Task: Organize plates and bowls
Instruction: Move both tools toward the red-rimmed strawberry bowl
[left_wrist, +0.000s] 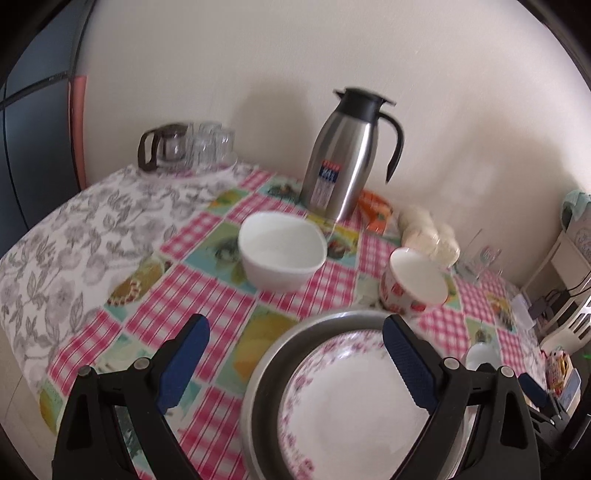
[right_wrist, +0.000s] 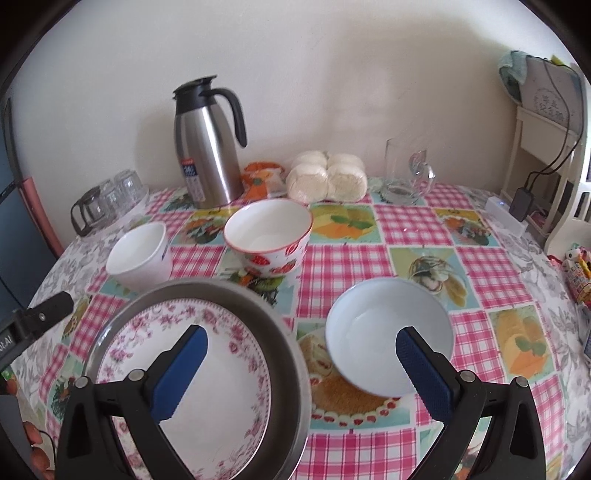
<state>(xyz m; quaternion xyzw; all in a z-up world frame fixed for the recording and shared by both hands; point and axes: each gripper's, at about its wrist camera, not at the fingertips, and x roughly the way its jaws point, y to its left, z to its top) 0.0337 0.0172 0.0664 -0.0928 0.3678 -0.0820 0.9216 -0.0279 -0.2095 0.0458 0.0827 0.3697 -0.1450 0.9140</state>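
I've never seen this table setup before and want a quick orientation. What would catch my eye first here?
Nearest the cameras, a pink-flowered plate lies inside a grey metal pan. Beyond it stand three empty bowls: a plain white bowl on the left, a strawberry-patterned bowl in the middle and a pale blue bowl on the right. At the back by the wall rises a steel thermos jug.

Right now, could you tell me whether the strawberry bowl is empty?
Empty: the strawberry bowl stands upright, and only its bare white inside shows.
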